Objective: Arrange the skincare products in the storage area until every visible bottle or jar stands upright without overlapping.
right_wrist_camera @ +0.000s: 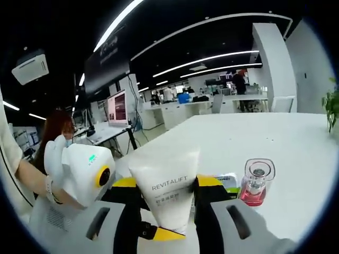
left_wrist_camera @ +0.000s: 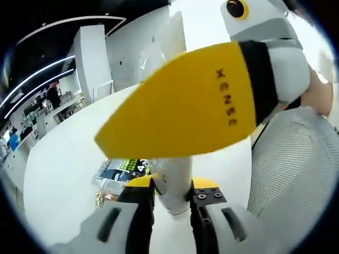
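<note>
A: Nearest first — what does the right hand-held gripper (right_wrist_camera: pixel 161 203) have?

B: Its jaws are clamped on a white squeeze tube (right_wrist_camera: pixel 165 191) printed REVITALIFT, pinched on both flat sides with the broad crimped end pointing away from the hand-held gripper.

A: And the left hand-held gripper (left_wrist_camera: pixel 172 197)?

B: In the left gripper view its jaws are closed on the same tube's (left_wrist_camera: pixel 175 185) narrow white end. Both are holding one tube, lifted above the white tabletop (right_wrist_camera: pixel 275 143).

A: How will it handle?

B: My guess is light, soft-walled and a bit slick. Squeeze the middle hard and it buckles, so I'd hold it near the stiff cap shoulder and stand it on the cap.

A: What lies beyond it?

B: Just past the right jaw, a small clear bottle with pink liquid (right_wrist_camera: pixel 255 185) stands upright on the tabletop, and a flat pack's edge (right_wrist_camera: pixel 228 181) shows between it and the tube. That bottle looks like glass, so fragile; it needs a clear berth.

A: And from the left gripper view?

B: Beyond the left jaw lies a flat printed packet (left_wrist_camera: pixel 124 172). Farther off, the bare tabletop runs towards office desks.
</note>
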A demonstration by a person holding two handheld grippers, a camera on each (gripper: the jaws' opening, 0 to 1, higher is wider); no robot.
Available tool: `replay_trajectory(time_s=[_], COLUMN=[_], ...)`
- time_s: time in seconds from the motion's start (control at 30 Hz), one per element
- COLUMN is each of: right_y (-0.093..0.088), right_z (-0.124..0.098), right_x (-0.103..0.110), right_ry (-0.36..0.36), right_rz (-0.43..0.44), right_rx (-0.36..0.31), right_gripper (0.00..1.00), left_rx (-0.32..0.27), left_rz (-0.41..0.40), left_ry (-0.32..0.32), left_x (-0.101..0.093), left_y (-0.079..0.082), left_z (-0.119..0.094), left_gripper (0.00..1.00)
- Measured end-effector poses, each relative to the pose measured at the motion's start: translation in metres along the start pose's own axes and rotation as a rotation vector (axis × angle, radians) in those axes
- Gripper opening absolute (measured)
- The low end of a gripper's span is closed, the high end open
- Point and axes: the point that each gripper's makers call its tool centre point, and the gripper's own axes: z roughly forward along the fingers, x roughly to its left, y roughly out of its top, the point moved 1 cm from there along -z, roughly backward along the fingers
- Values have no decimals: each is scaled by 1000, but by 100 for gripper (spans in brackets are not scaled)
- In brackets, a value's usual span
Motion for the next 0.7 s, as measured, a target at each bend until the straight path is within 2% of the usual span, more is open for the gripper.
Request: replay_trajectory(time_s=[0.27,0.37,0.53,0.7], right_y=[1,2,8,15], right_z=[-6,-7,-12,-17], right_x=[-2,0,0,-4], right_ry=[30,58,106,137], right_rz=[15,0,-25,-65], right_rx=[-4,2,-9,-10], right_gripper=[39,39,38,41], left_rx=[-20,-28,-47,-51], left_rz=[-55,-61,-118,-122], left_ry=[-66,-83,-122,-150], left_x=[-11,-16,-19,-20], left_y=[4,7,10,9], left_z=[1,0,-1,-3], left_gripper=[18,17,17,17])
